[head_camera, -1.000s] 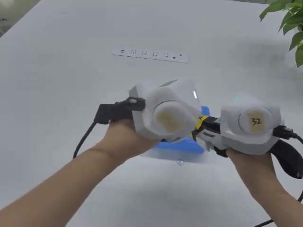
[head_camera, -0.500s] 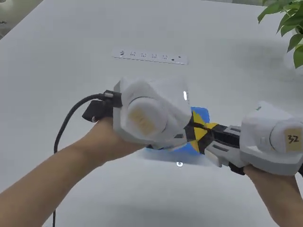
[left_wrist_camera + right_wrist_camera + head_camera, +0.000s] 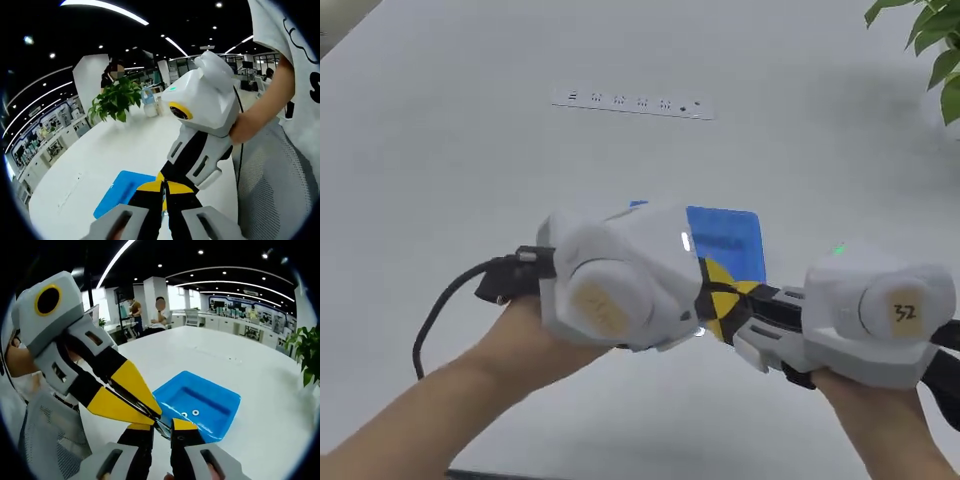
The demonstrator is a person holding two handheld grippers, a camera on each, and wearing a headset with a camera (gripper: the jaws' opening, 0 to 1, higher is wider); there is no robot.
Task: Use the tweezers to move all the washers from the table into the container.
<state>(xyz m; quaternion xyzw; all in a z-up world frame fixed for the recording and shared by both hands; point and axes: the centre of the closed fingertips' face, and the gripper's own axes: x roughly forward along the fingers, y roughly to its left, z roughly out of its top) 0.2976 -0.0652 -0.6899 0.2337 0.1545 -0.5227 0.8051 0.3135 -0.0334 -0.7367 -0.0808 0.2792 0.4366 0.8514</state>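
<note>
The thin metal tweezers (image 3: 164,430) are held where the two tools meet. In the right gripper view they are seen running out from between the yellow-tipped jaws of the left gripper (image 3: 156,414), which are closed tight on them. Their free end lies between the jaws of the right gripper (image 3: 161,426). Those jaws stand only a narrow way apart, and it cannot be told whether the tweezers are clamped there or merely enclosed. The tips of the tweezers are hidden, so it cannot be said whether a washer is carried.

Just beyond the jaws, the shallow blue plastic container (image 3: 212,399) is set on the white table (image 3: 470,150). Two small silver ring washers (image 3: 195,412) are seen lying side by side on its floor, near the closer wall. Part of the task is therefore judged to be done. How many washers are left cannot be counted, since the table beneath the grippers is covered by them.

Farther off, a white power strip (image 3: 632,103) is laid flat across the table. A green leafy plant (image 3: 925,50) is seen at the far right corner.
</note>
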